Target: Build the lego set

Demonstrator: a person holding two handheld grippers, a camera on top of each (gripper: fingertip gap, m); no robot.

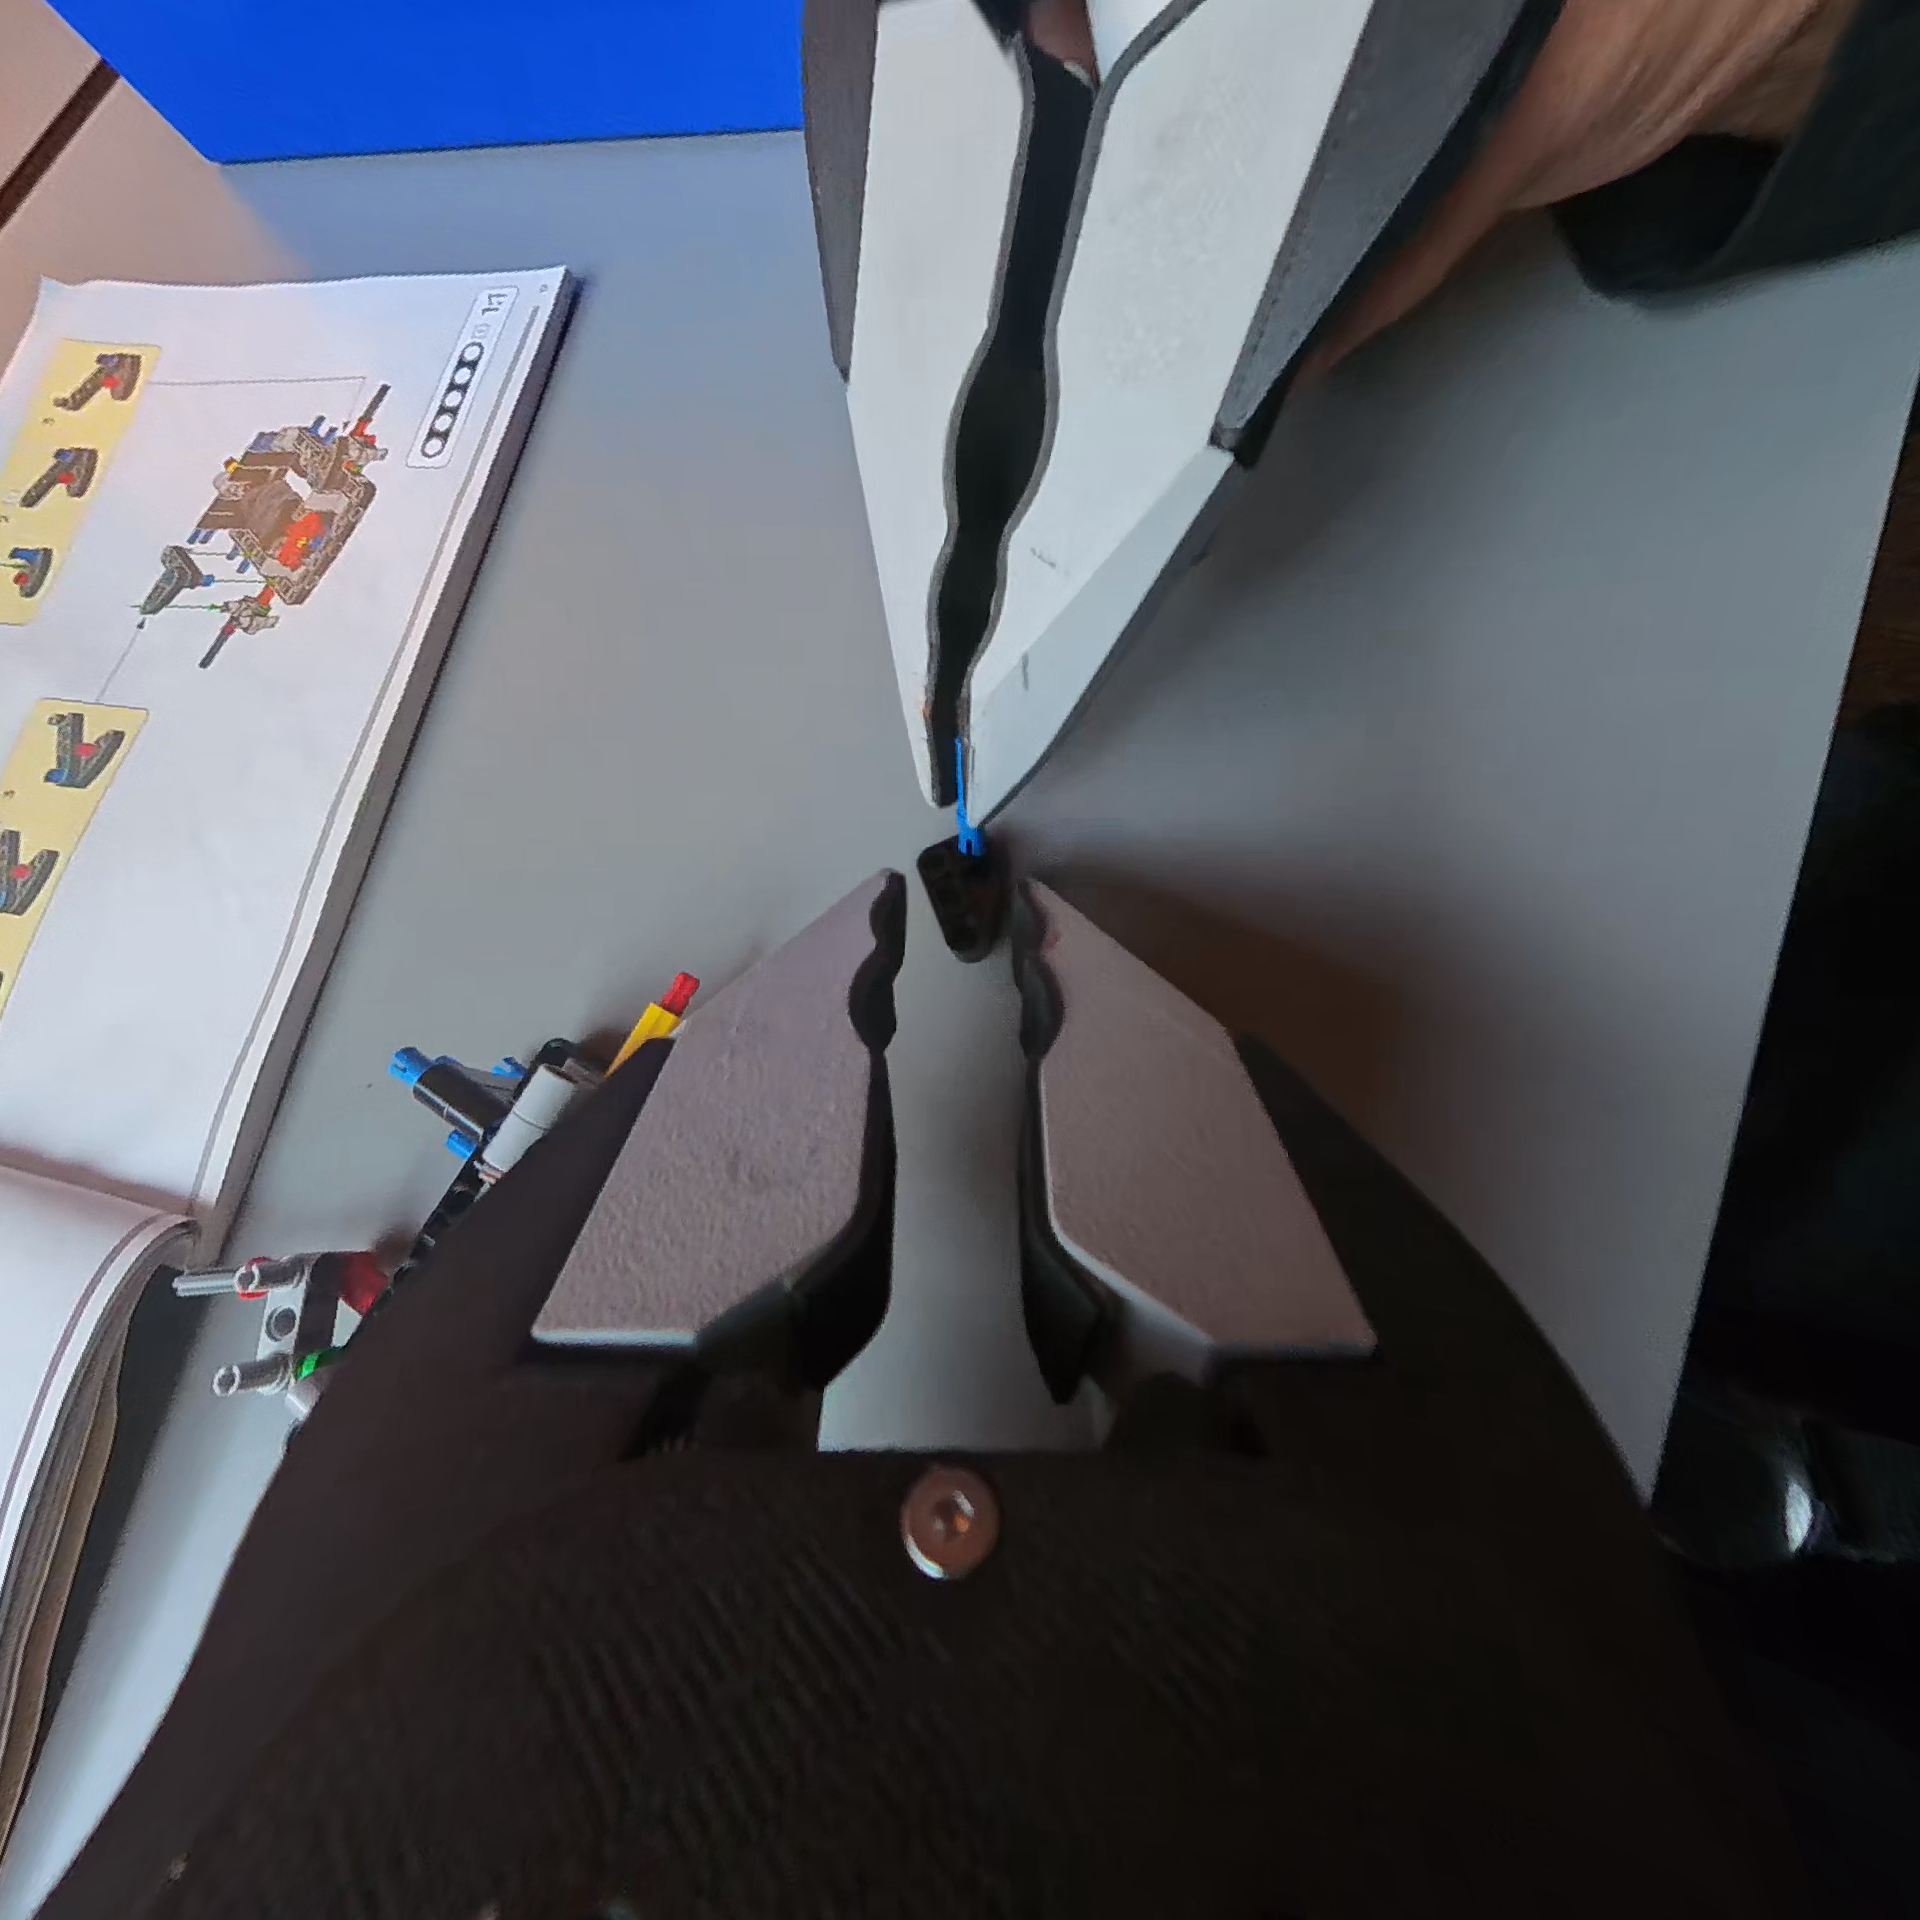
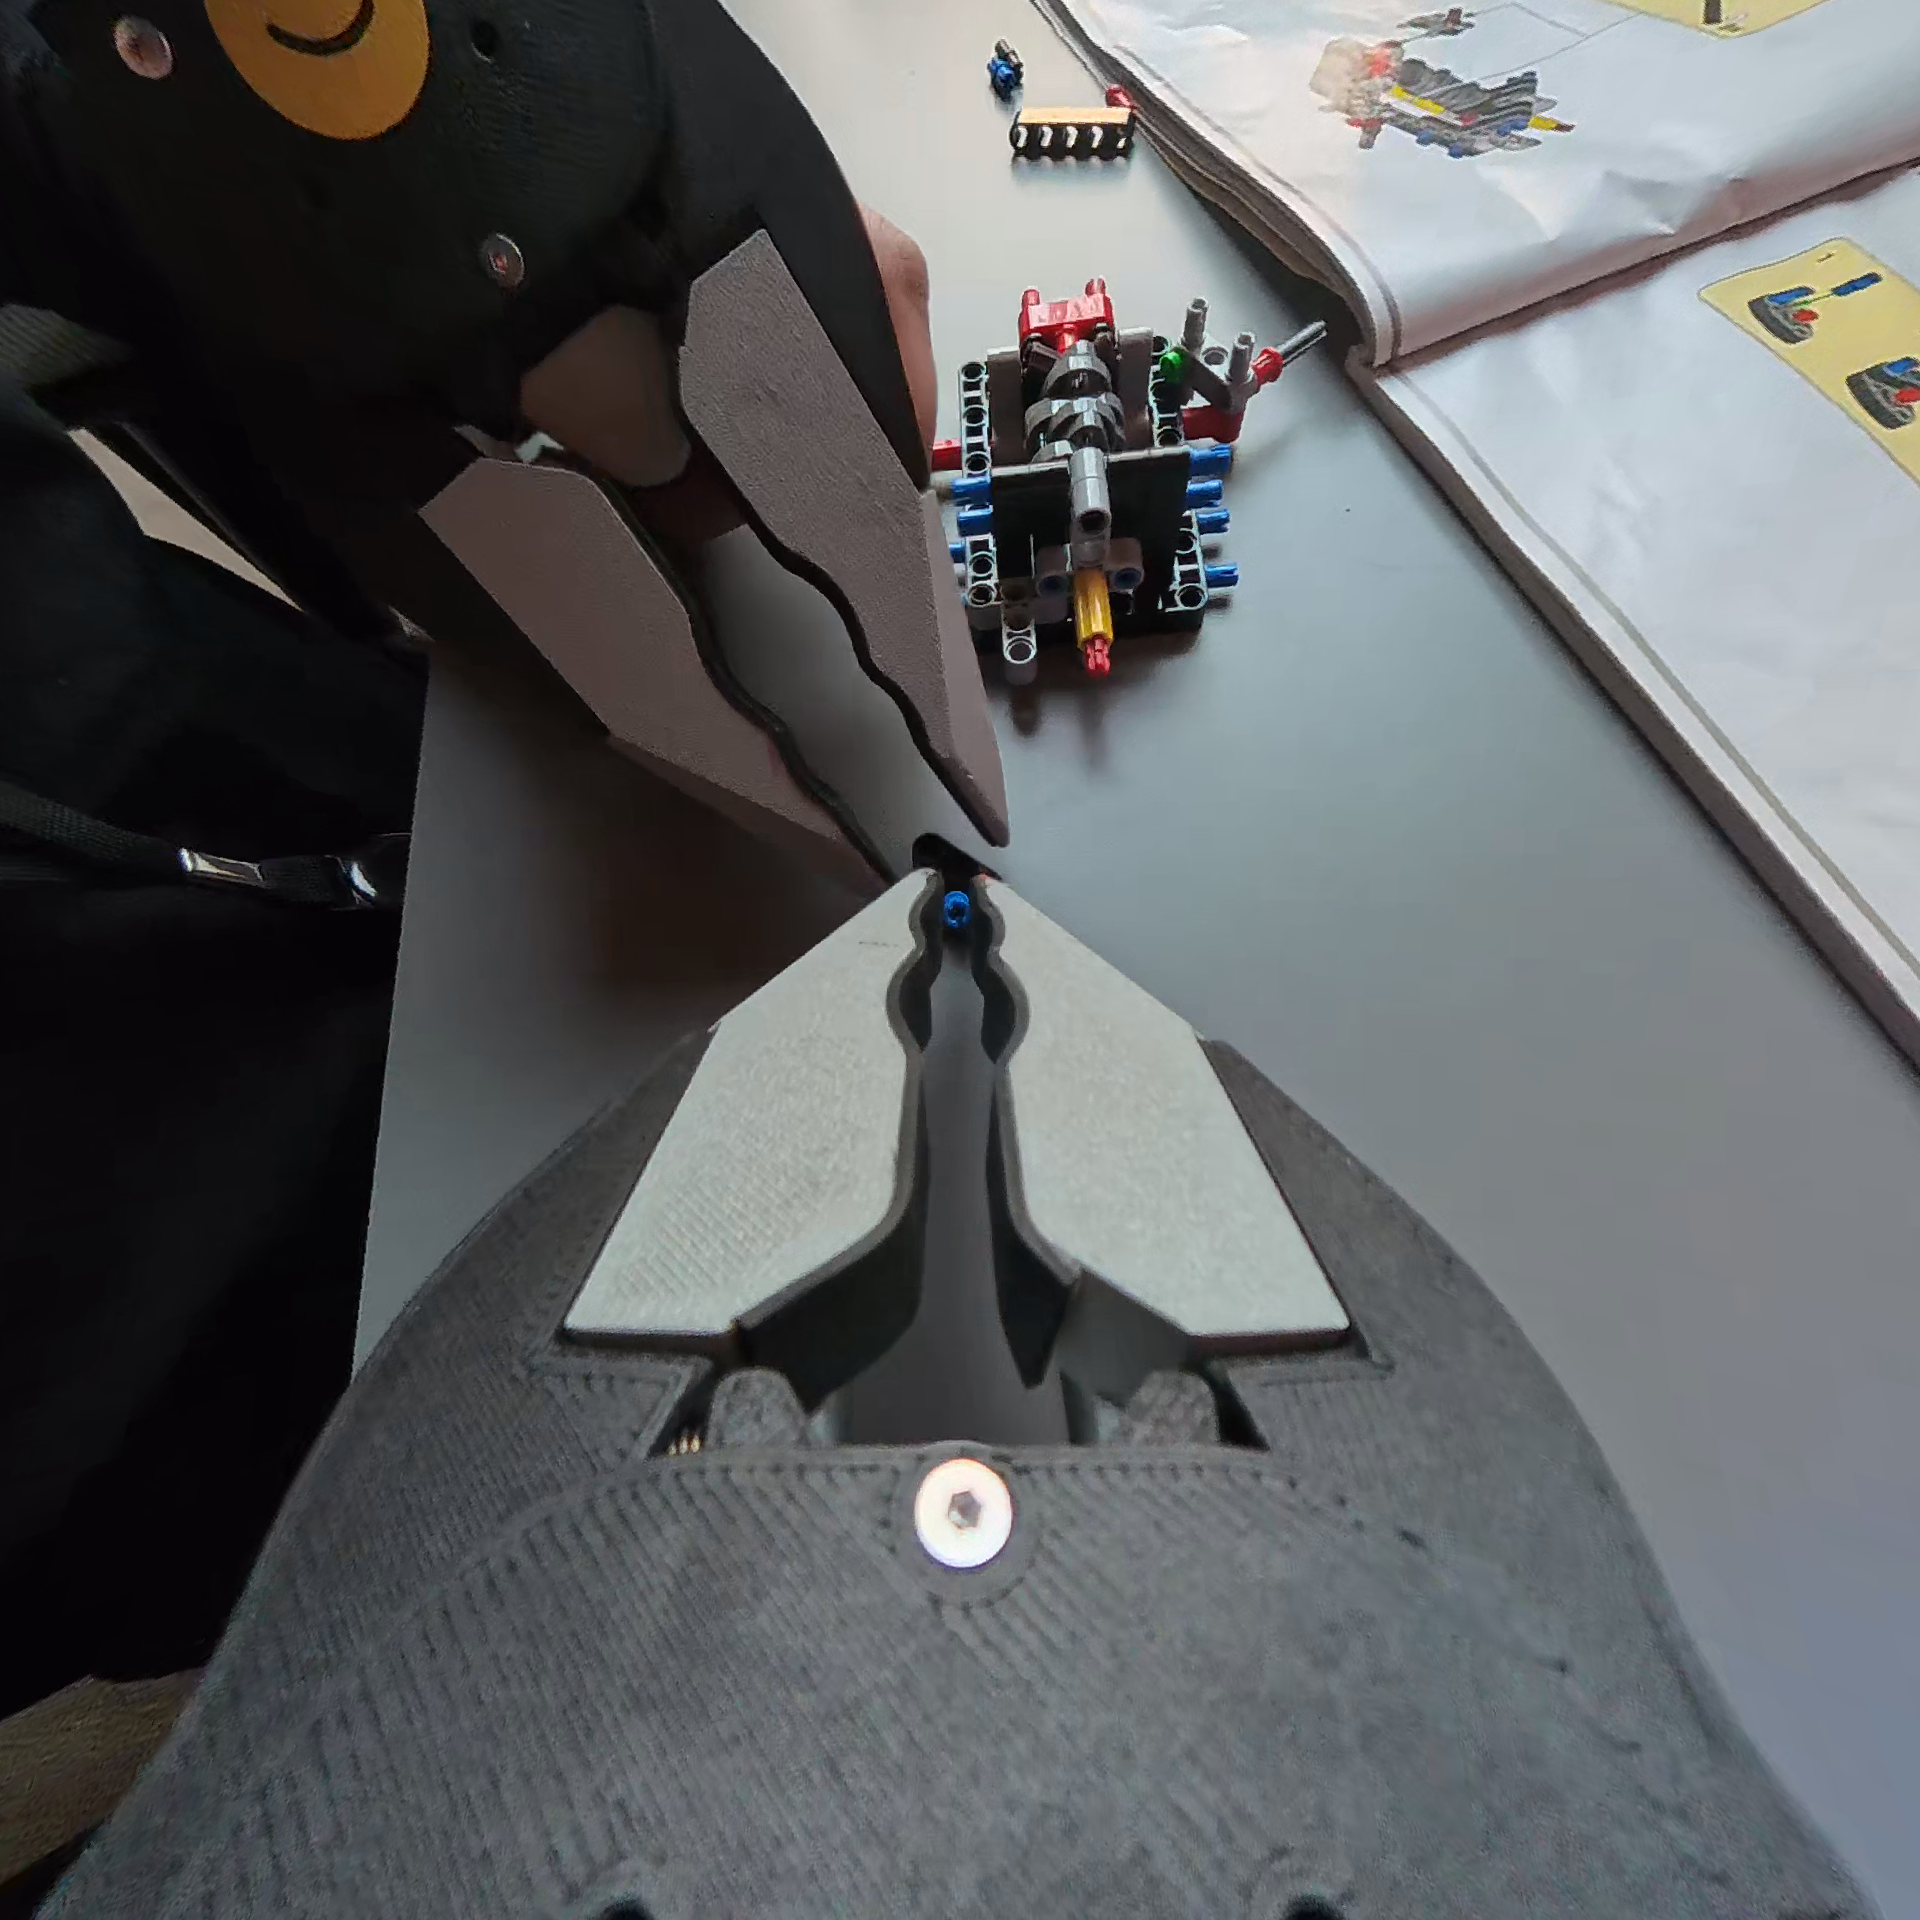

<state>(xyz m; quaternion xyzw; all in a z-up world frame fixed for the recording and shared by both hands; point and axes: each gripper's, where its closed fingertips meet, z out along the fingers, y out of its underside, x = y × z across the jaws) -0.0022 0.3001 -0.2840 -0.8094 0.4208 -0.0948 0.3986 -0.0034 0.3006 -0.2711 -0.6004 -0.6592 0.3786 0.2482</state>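
My left gripper (image 1: 961,888) is shut on a small black lego piece with holes (image 1: 966,909), pinched at its fingertips just above the grey table (image 1: 675,623). My right gripper (image 2: 956,885) is shut on a small blue pin (image 2: 956,911). In the left wrist view the right gripper (image 1: 961,802) comes down from above, and the blue pin (image 1: 966,816) touches the top of the black piece. In the right wrist view the left gripper (image 2: 940,852) meets mine tip to tip, and most of the black piece (image 2: 938,847) is hidden.
The partly built lego assembly (image 2: 1091,488) stands on the table beyond the grippers, half hidden in the left wrist view (image 1: 468,1122). An open instruction booklet (image 2: 1662,520) lies beside it. A black beam (image 2: 1075,130) and a small blue piece (image 2: 1004,68) lie farther off. The table edge (image 2: 405,935) is close. The tips of both grippers are at nearly the same place.
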